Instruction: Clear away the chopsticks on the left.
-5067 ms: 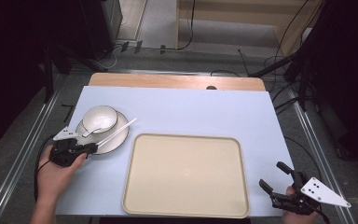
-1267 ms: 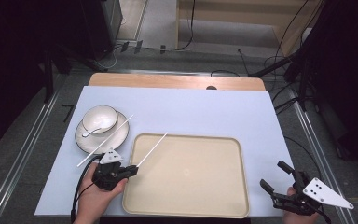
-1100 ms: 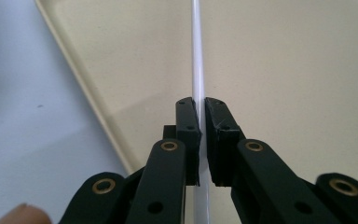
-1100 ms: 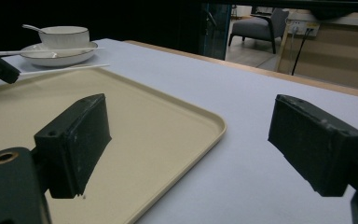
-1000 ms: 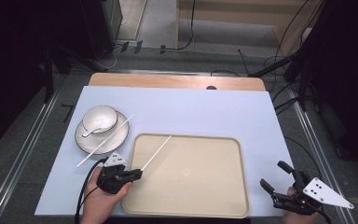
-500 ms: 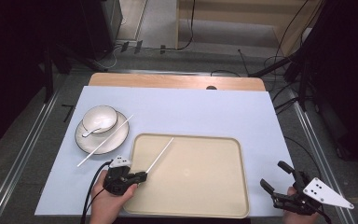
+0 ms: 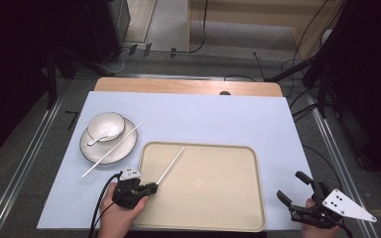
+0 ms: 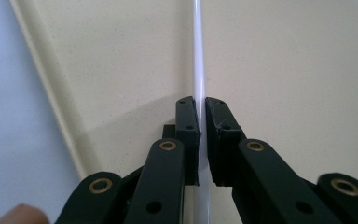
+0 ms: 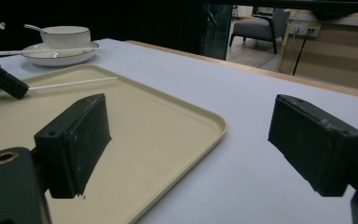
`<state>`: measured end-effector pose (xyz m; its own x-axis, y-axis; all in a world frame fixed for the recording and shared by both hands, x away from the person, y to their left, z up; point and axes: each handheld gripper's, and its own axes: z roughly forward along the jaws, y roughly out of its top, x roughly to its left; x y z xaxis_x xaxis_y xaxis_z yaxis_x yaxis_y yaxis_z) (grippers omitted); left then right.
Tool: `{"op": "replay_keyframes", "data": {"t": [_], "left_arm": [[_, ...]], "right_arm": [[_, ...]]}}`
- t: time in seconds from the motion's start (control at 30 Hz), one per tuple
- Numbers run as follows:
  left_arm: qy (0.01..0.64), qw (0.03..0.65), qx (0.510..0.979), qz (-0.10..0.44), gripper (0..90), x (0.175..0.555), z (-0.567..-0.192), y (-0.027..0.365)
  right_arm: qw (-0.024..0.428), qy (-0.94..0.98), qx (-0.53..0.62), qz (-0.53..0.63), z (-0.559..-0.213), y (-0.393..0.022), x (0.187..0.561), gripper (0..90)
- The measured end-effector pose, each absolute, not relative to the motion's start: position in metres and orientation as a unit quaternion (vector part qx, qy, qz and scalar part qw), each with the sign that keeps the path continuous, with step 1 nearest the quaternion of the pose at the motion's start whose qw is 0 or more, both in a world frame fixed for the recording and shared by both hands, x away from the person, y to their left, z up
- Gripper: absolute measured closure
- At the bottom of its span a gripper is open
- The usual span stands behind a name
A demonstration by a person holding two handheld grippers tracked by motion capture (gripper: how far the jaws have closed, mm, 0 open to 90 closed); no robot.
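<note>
My left gripper (image 7: 149,188) is shut on the near end of a white chopstick (image 7: 171,164). The stick points up and to the right over the left part of the beige tray (image 7: 213,208). In the left gripper view the chopstick (image 8: 198,56) runs straight out between the closed jaws, above the tray (image 8: 284,70). A second chopstick (image 7: 111,149) lies slanted across the white plate (image 7: 90,150), which carries a bowl (image 7: 106,125) with a spoon in it. Off the tray's near right corner, my right gripper (image 7: 288,185) is open with nothing in it.
The light blue mat (image 7: 218,119) covers the table, with a wooden strip (image 7: 178,86) along the far edge. The right gripper view shows the tray rim (image 9: 214,122), the held chopstick (image 9: 74,84), the bowl (image 9: 65,35) and the left gripper (image 9: 4,79) farther off.
My left gripper took a chopstick from beside the plate and carried it right, over the tray's left part. The right gripper has stayed in place.
</note>
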<state>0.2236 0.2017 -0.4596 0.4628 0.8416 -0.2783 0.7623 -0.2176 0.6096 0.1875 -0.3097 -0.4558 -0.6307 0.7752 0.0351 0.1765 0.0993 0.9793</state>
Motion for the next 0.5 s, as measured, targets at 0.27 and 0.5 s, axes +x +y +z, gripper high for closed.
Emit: {"op": "replay_keyframes", "data": {"t": [0.27,0.5], "left_arm": [[0.514,0.353,0.779,0.067,83.7,0.2215,-0.4595,0.1994],[0.513,0.355,0.779,0.057,79.7,0.2224,-0.4584,0.1995]], "right_arm": [[0.261,0.692,0.342,0.580,-0.4555,-0.3105,0.1862,12.9],[0.259,0.691,0.342,0.582,-0.4554,-0.3106,0.1858,12.9]]}}
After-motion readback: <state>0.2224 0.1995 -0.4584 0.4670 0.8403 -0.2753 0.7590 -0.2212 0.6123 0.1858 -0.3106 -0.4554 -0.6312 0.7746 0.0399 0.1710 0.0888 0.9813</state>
